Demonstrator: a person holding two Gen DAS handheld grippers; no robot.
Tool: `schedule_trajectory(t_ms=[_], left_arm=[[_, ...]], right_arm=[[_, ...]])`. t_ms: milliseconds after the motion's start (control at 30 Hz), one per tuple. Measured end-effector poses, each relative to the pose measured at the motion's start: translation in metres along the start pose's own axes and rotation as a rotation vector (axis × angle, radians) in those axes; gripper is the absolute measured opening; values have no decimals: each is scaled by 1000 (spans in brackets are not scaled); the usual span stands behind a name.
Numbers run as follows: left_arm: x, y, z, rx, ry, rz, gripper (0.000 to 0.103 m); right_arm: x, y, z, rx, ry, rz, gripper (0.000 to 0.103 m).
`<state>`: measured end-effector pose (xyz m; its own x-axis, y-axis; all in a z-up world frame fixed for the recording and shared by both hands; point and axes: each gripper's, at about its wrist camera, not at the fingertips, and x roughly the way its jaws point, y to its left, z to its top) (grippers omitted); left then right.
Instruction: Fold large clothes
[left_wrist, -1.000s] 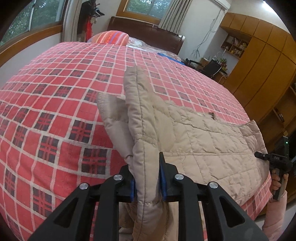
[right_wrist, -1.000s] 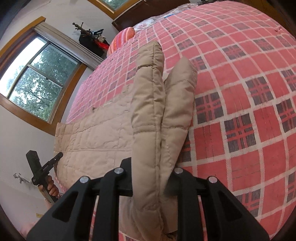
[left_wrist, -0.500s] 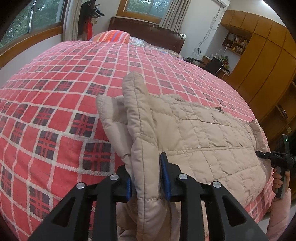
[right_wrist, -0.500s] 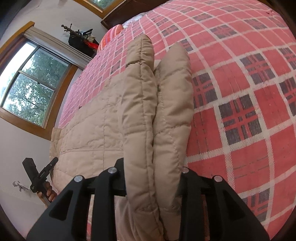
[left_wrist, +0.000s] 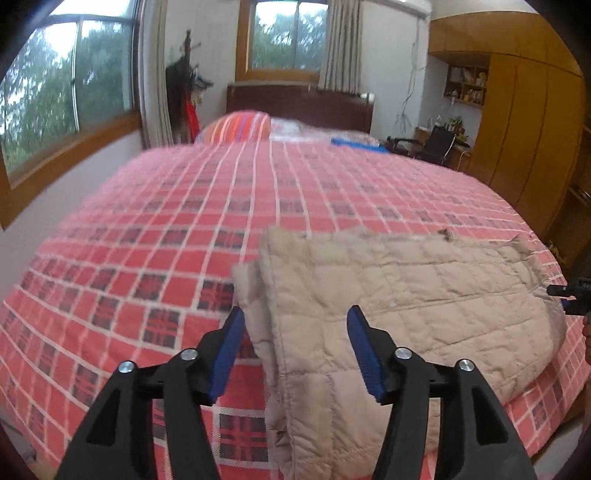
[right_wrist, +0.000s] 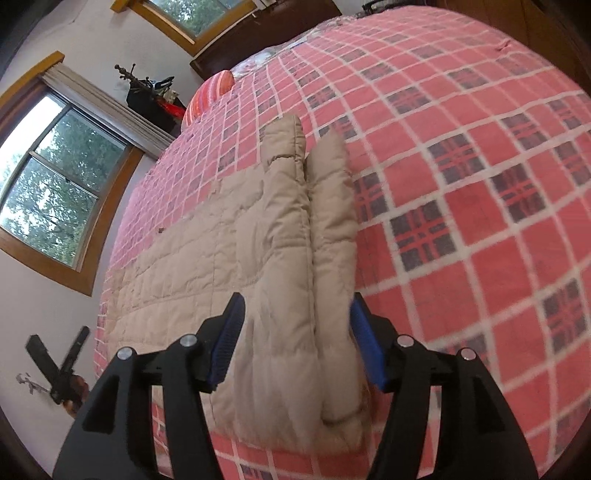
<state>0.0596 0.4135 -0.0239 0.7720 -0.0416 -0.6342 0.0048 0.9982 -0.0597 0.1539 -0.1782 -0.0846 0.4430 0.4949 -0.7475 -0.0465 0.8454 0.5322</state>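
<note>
Left wrist view: the left claw (left_wrist: 295, 350) is spread wide, released, straddling the edge of one beige quilted jacket (left_wrist: 406, 295) lying folded at the near edge of the bed (left_wrist: 166, 229). Its puffy layers could spring apart or slide off that edge. In the right wrist view the right claw (right_wrist: 295, 343) is likewise spread around the bundled sleeves, gripping nothing. Two claws, one jacket.

Both wrist views close, low, from opposite ends; share quilted jacket (left_wrist: 406, 288) on bed (right_wrist: 480, 155).
</note>
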Motion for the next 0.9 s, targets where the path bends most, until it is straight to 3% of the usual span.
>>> schedule_trajectory(t_ms=[300,433,533,733,900], left_arm=[[-15,-49,17,44,-31,-95,65],[14,-71,21,-5,73,-198,65],[43,-87,16,-30,173,-234,65],[89,-104,-6,-9,295,-188,64],[101,-102,-16,7,329,-201,65]], right_arm=[[-32,-1,-27,-10,-31,-33,76],[-28,-10,-35,6,-12,-36,76],[-21,-17,-40,21,7,-12,76],[1,-21,-47,30,55,49,76],[16,-25,-41,41,83,78,76]])
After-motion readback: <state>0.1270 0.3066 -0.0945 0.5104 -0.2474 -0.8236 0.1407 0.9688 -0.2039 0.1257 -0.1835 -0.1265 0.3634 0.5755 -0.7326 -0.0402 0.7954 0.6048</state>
